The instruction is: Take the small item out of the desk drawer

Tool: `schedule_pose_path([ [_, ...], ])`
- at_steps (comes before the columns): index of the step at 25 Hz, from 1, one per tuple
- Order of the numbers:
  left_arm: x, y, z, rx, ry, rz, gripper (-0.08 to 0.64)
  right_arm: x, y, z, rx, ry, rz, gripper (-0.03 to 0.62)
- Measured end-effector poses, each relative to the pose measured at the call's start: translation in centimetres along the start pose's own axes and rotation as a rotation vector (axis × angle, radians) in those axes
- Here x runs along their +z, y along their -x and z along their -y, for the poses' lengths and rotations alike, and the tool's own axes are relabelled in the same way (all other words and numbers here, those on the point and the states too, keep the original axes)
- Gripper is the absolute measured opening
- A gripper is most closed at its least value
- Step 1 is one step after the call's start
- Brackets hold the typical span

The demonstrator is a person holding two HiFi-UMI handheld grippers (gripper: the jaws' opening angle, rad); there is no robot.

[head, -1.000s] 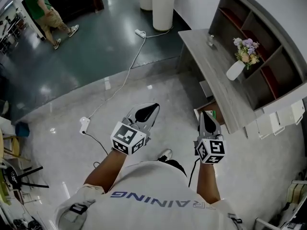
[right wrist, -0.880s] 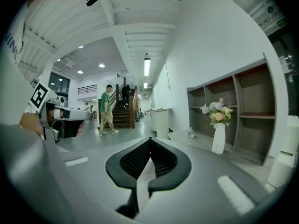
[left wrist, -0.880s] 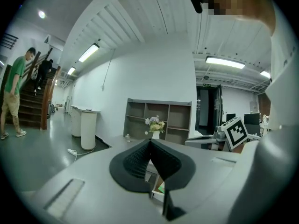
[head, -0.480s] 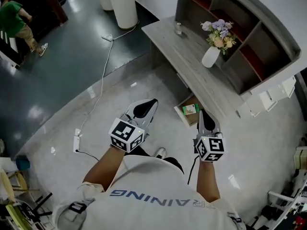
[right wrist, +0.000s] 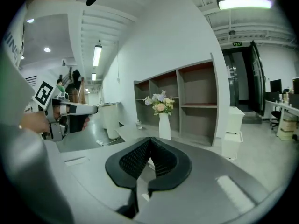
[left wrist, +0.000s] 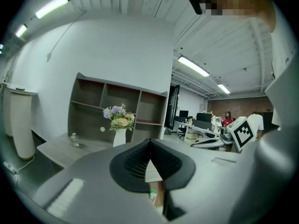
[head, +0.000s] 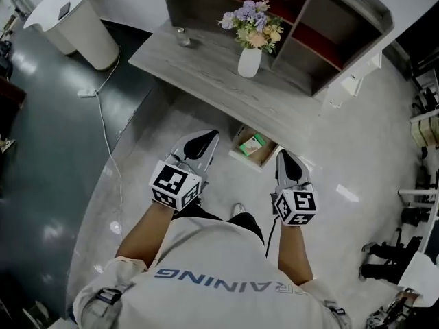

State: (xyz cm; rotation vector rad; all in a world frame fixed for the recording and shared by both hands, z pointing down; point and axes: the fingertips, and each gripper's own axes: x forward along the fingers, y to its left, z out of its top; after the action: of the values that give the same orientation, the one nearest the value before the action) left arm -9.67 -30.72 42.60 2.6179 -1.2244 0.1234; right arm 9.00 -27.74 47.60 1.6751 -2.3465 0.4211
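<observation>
An open desk drawer (head: 241, 155) sticks out from under the grey desk (head: 206, 67), low near the floor. A small green item (head: 253, 144) lies inside it. My left gripper (head: 208, 138) hovers just left of the drawer, shut and empty. My right gripper (head: 283, 159) hovers just right of it, also shut with nothing held. In the left gripper view the jaws of the gripper (left wrist: 149, 146) meet at the tip, and the green item (left wrist: 153, 196) shows below them. The right gripper (right wrist: 150, 146) points at the desk.
On the desk stand a white vase of flowers (head: 250, 60) and a small glass bottle (head: 182, 38). A shelf unit (head: 302, 40) backs the desk. A white round pedestal (head: 75, 19) stands far left, with a cable (head: 104, 122) across the floor. White boxes (head: 350, 81) sit right of the shelf.
The person has turned toward the desk. It has swung from the right side to the top middle, and the open drawer now lies between the two grippers. Both stay shut.
</observation>
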Motion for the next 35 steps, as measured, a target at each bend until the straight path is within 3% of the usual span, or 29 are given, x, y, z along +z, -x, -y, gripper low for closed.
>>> schedule_pose_path([
  [5,-1.0,-2.3,-2.5,-0.121,-0.035,-0.048,0.003,-1.0,-0.6,-1.2,-0.114,-0.039,-0.022,0.017],
  [11,-2.5,-3.8,-1.9,-0.211,-0.027,-0.070,0.002,-2.8,0.3,-0.1,-0.205,-0.069,-0.051,0.017],
  [13,-2.7,-4.0,-1.5,-0.216,-0.022,-0.078,0.003,-2.8,0.3,0.2,-0.212,-0.067,-0.050,0.023],
  [19,-3.5,-4.7,0.6,-0.229,-0.026,-0.110,0.003,-4.0,0.4,2.2,-0.229,-0.086,-0.060,0.142],
  [25,-4.6,-4.6,1.6,-0.209,-0.029,-0.146,0.003,-7.3,-0.2,3.6,-0.249,-0.144,-0.143,0.353],
  [31,-5.4,-5.0,0.8,-0.184,-0.015,-0.154,0.003,-10.9,-2.5,3.7,-0.251,-0.230,-0.208,0.371],
  [35,-7.4,-5.8,-0.8,-0.172,-0.001,-0.192,0.003,-16.1,-6.3,3.4,-0.247,-0.341,-0.285,0.370],
])
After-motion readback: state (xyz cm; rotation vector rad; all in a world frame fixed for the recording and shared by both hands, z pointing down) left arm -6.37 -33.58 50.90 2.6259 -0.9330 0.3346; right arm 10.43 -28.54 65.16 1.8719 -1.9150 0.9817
